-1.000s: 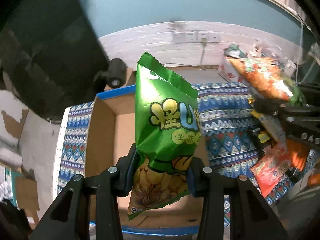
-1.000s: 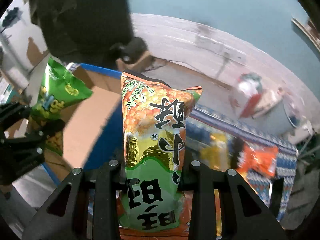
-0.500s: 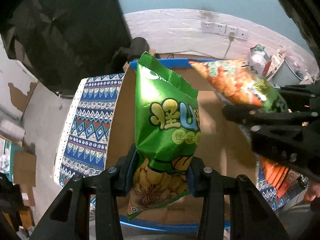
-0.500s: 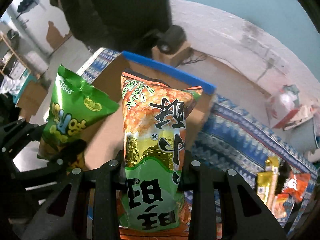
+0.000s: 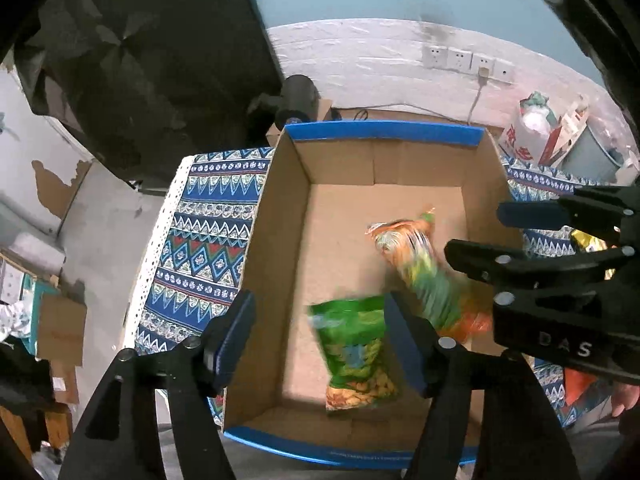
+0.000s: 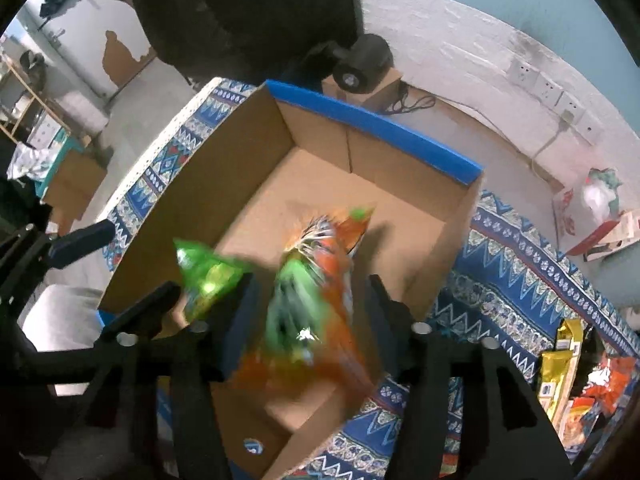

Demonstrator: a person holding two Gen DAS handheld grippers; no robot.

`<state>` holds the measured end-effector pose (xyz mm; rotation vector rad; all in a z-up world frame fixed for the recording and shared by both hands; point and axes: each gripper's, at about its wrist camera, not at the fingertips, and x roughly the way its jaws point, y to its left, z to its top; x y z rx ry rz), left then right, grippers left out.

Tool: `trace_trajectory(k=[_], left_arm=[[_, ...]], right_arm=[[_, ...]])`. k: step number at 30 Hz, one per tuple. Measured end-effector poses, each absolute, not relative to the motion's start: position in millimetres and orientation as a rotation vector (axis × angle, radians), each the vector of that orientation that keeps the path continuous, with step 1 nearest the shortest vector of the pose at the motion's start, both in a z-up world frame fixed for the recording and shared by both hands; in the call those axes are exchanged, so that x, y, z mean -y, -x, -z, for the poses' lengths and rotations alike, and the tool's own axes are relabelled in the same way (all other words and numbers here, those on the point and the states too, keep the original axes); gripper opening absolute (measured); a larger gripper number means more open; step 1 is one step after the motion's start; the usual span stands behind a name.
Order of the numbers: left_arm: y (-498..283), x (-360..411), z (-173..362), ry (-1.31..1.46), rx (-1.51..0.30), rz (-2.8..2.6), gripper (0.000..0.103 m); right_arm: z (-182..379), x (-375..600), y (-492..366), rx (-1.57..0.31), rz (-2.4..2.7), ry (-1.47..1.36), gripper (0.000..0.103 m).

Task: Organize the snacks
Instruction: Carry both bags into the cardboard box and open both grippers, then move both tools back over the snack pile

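Over the box [image 5: 280,216], the left gripper [image 5: 318,342] has just been opening; its jaws stand wide and hold nothing, and the green bag [image 5: 354,354] drops blurred to the near floor inside. To its right, the right gripper [image 6: 310,310] has likewise just been opening, and the orange bag [image 6: 316,300] slips free between its pads. The drop-off step looks finished. Next comes fetching more snacks [image 6: 560,364] from the cloth [image 6: 516,264] at right.

Wall sockets [image 5: 466,60]: upper right of frame, one with a plug and cable.
Dark cylindrical device [image 6: 362,62]: upper centre, on a small carton.
Patterned cloth [image 5: 200,248]: covers the desk, left centre.
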<state>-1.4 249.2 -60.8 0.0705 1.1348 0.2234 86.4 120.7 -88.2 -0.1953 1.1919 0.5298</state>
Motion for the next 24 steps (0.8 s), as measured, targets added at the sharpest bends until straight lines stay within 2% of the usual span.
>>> trace_trajectory(k=[3,7,24], left_arm=[[2,-243,56,-0.080,-1.122,-0.210,0.068],[1,-228,53,-0.110,-1.105,-0.181,0.071],[1,-131,48,-0.209,-1.065,0.093,0.072]], right_arm=[[80,-113,-83,-1.171,-0.524,0.206,0.059],[70,-98,-80,-1.154,-0.518,0.210,0.064],[44,24,-50,-1.144,-0.400,0.206,0.067]])
